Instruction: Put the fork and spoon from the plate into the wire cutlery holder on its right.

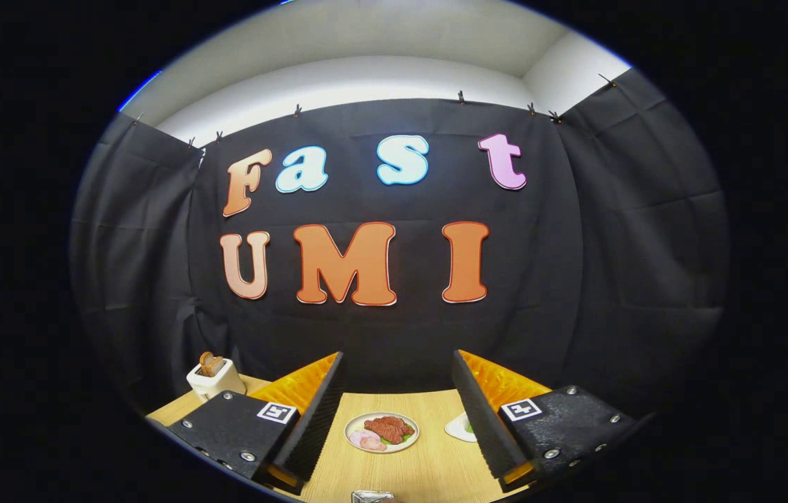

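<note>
Jaws of gripper (397, 412) spread wide, empty; plate (381, 432) of food between; no legible labels.

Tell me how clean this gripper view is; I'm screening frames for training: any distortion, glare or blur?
Gripper view: strong fisheye bending, so the table edge and wall top curve; lighting even, no glare; the plate of food and toaster are small but sharp; the open claw is crisp, holding nothing.
</note>
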The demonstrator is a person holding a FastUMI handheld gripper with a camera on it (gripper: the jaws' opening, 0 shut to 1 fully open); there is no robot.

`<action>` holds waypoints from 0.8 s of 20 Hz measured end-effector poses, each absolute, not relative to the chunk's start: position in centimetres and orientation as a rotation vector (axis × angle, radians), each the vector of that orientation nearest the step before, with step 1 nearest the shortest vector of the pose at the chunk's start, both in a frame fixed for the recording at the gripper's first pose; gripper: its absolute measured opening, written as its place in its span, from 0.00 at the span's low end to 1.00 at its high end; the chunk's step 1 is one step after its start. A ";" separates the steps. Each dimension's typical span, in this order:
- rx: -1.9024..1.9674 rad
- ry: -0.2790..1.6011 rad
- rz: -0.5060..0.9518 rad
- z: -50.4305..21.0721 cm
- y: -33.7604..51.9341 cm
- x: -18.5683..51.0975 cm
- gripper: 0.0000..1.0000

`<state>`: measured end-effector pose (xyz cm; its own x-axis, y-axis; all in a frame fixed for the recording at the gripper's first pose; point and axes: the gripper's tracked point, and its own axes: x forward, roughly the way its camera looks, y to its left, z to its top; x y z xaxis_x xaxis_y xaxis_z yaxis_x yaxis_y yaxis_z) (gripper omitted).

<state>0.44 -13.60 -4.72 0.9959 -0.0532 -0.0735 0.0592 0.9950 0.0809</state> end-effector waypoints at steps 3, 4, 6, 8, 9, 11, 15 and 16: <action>0.076 0.072 -0.066 -4.8 -14.0 0.2 0.91; 0.079 0.072 -0.068 -4.9 -14.1 0.2 0.91; 0.087 0.073 -0.072 -5.0 -14.3 0.0 0.91; 0.090 0.074 -0.073 -5.1 -14.4 -0.1 0.91; 0.090 0.074 -0.076 -5.1 -14.6 -0.1 0.91; 0.096 0.074 -0.079 -5.1 -14.8 -0.3 0.91; 0.112 0.064 -0.081 -4.9 -15.0 -0.3 0.91; 0.116 0.064 -0.078 -4.8 -15.0 -0.3 0.91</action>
